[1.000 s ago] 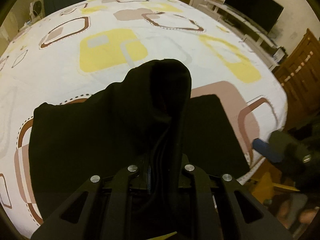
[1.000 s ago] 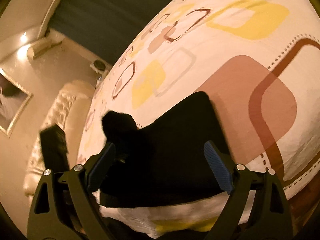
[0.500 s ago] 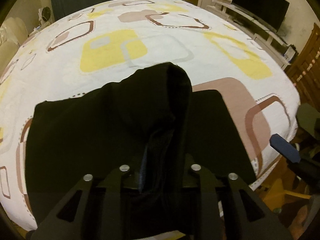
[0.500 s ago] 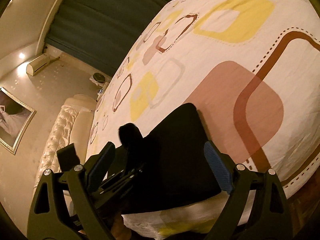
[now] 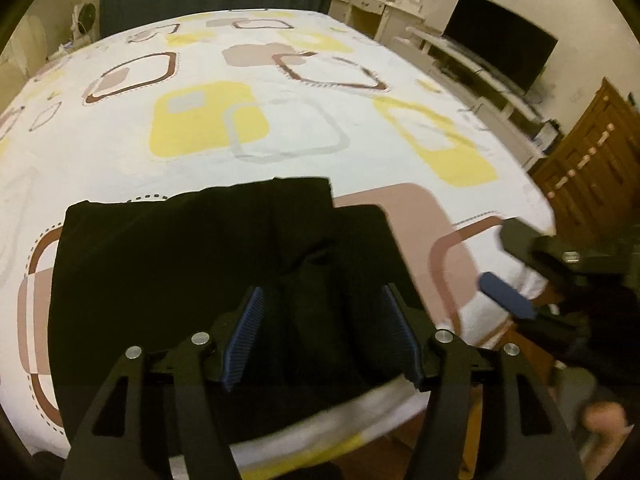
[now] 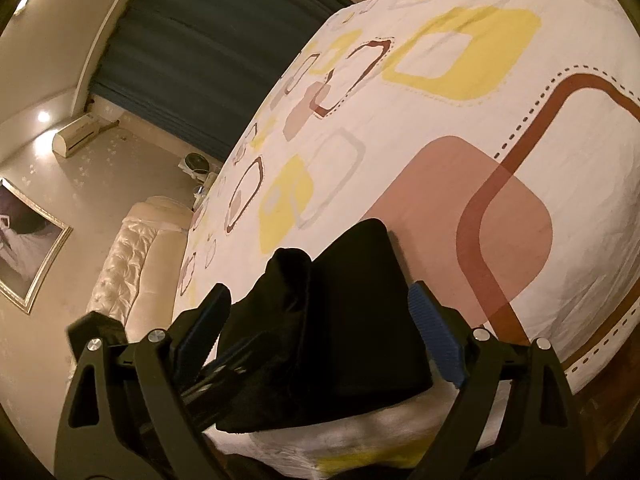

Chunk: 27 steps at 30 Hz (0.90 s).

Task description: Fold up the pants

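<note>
The black pants [image 5: 192,264] lie folded on the near edge of the patterned bed [image 5: 280,128], with a raised ridge of cloth in the middle. My left gripper [image 5: 320,336] is open just above that ridge, its blue pads on either side of it. In the right wrist view the pants [image 6: 352,320] sit between the fingers of my open right gripper [image 6: 320,344], which is empty and off the bed's corner. The right gripper also shows at the right of the left wrist view [image 5: 508,300].
The bed's edge runs just under both grippers. A TV [image 5: 500,52] on a low stand and a white dresser [image 5: 372,4] are beyond the bed on the right. A wooden cabinet [image 5: 592,176] stands at the right. A padded headboard [image 6: 132,268] is at the left.
My left gripper has opened and let go of the pants fold, which has dropped onto the pants below. The right gripper has stayed open.
</note>
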Motion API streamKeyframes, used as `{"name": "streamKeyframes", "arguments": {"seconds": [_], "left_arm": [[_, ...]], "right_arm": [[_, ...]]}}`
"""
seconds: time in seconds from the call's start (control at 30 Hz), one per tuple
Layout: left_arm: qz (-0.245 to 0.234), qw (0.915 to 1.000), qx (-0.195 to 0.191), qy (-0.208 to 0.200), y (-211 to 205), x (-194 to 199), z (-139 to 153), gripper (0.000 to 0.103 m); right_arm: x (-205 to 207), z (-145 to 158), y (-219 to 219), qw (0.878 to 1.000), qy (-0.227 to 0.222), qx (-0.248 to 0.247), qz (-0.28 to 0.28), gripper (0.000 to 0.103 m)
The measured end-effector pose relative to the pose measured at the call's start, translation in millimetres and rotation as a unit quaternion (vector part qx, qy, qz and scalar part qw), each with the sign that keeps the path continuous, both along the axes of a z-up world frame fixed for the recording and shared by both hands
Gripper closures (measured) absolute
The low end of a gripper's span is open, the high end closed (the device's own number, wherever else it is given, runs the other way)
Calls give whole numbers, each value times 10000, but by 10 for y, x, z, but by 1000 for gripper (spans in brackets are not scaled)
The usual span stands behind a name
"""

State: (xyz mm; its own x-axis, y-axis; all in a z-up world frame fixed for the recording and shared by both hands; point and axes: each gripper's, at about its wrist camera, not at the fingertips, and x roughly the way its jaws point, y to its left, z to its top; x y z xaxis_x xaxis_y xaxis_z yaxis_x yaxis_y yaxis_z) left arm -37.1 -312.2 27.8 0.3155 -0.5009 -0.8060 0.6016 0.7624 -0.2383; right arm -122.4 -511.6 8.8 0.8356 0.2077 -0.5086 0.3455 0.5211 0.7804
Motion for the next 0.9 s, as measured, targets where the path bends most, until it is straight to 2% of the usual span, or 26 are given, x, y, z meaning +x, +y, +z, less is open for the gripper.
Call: {"name": "streamKeyframes", "arguments": {"seconds": [0.17,0.27,0.37,0.57,0.77,0.83,0.9], "left_arm": [[-136,9983,-554,-112,323,-35,325,31],[-44,9975,-600,-362,656,-5,391,29],[258,9976,-511,-386,1121,109,291,27],[1028,9944,-242,-59,1924,368,-107,27],[1358,9902,-127,294,2233,542,-369,27],[1227,9912,-226,449,2250,559,-382,27],[1180,9920,-223,397,2258,564,-382,27]], "right_arm": [[10,67,68,9999,-25,-54,106,13],[58,72,129,9996,27,-82,280,13],[132,33,206,9987,94,-75,496,13],[306,-87,448,9959,220,117,874,13],[495,-215,638,9926,517,-48,1098,13],[547,-282,675,9917,630,-60,1120,14],[584,-334,706,9905,704,-98,1179,18]]}}
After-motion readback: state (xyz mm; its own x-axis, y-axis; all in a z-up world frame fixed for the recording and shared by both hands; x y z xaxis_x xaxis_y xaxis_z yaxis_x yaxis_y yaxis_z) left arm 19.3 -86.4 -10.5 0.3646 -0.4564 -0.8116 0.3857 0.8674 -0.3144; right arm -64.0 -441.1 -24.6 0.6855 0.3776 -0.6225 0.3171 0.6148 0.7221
